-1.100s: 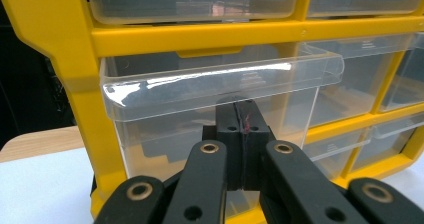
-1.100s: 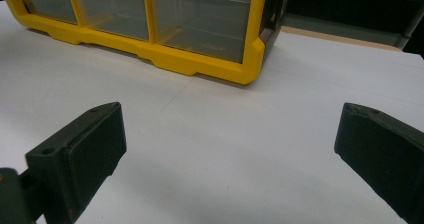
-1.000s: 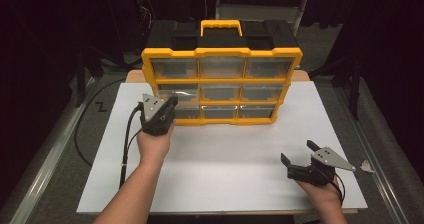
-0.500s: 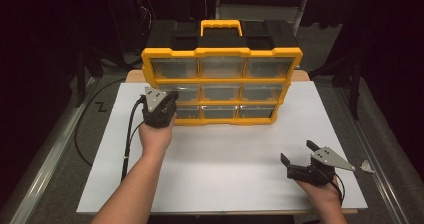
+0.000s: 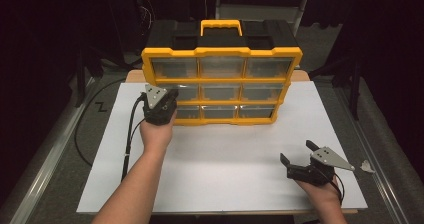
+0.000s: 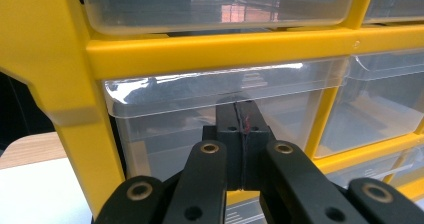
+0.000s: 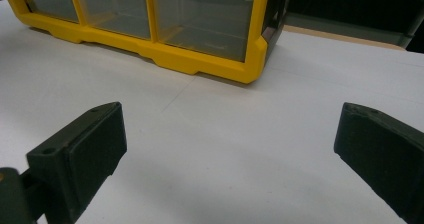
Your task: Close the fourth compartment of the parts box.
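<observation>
matte black plastic, blocky and flat-faced, forms the right gripper (image 5: 299, 156), nearest the table's front edge at the right; its jaws stand wide apart over bare surface, holding nothing, a grey three-cornered plate on top. in the right gripper view its two fingers (image 7: 80, 151) are cut off by the frame's lower corners, their pads faintly grainy. the white sheet (image 5: 235, 159) under it is smooth and flat, covering a wooden table (image 5: 135, 75) that peeks out as a pale strip behind the sheet.

farther in on the left, the left gripper (image 5: 165, 100) sits in the person's hand (image 5: 156, 134), a black cable trailing down beside the forearm. its jaws are pressed together with nothing visible between them, tips right at the front of a clear drawer (image 6: 200, 114) in the left column of the organiser (image 5: 222, 66). whether the tips actually touch the drawer front cannot be told; from above the gripper body hides them.

the organiser stands upright at the back of the sheet, a glossy yellow frame, three by three translucent drawers, a black body behind and a yellow handle on top. the drawers' contents are hard to make out through glare and reflections. beyond it all is dark.
</observation>
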A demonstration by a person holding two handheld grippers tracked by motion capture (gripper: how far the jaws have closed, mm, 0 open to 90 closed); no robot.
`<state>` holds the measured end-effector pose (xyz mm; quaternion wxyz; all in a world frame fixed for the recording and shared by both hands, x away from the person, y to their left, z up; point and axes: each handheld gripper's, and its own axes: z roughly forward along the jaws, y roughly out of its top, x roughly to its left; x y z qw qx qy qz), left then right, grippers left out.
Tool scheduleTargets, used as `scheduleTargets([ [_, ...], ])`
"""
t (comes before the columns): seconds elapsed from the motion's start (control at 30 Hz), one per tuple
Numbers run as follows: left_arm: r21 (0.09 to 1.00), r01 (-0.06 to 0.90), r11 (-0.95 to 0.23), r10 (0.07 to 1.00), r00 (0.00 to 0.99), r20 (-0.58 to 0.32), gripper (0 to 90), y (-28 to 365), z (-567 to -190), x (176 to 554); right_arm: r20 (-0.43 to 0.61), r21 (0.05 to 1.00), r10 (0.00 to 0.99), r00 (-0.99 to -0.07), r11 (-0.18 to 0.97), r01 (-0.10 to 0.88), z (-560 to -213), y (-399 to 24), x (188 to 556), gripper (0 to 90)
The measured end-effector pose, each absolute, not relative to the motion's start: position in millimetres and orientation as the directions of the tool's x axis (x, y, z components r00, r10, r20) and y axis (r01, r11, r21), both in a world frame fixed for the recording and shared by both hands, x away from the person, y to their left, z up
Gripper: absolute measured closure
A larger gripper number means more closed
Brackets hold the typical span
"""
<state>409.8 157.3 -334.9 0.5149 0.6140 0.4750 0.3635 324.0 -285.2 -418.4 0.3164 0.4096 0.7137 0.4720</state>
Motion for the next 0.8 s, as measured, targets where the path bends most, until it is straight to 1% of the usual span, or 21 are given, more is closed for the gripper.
scheduleTargets([
  [0.33, 0.975, 0.218, -0.029, 0.95, 0.309, -0.041, 89.8, 158, -334, 400, -0.066, 0.932, 0.883, -0.465, 0.221, 0.287, -419, -285, 325, 1.7],
  [0.6, 0.979, 0.201, -0.032, 0.932, 0.359, -0.043, 89.8, 163, -335, 375, -0.07, 0.931, 0.882, -0.467, 0.226, 0.286, -418, -284, 324, 1.8],
  [0.8, 0.979, 0.202, -0.033, 0.922, 0.383, -0.048, 89.8, 172, -342, 358, -0.072, 0.93, 0.88, -0.469, 0.229, 0.287, -418, -282, 324, 1.8],
])
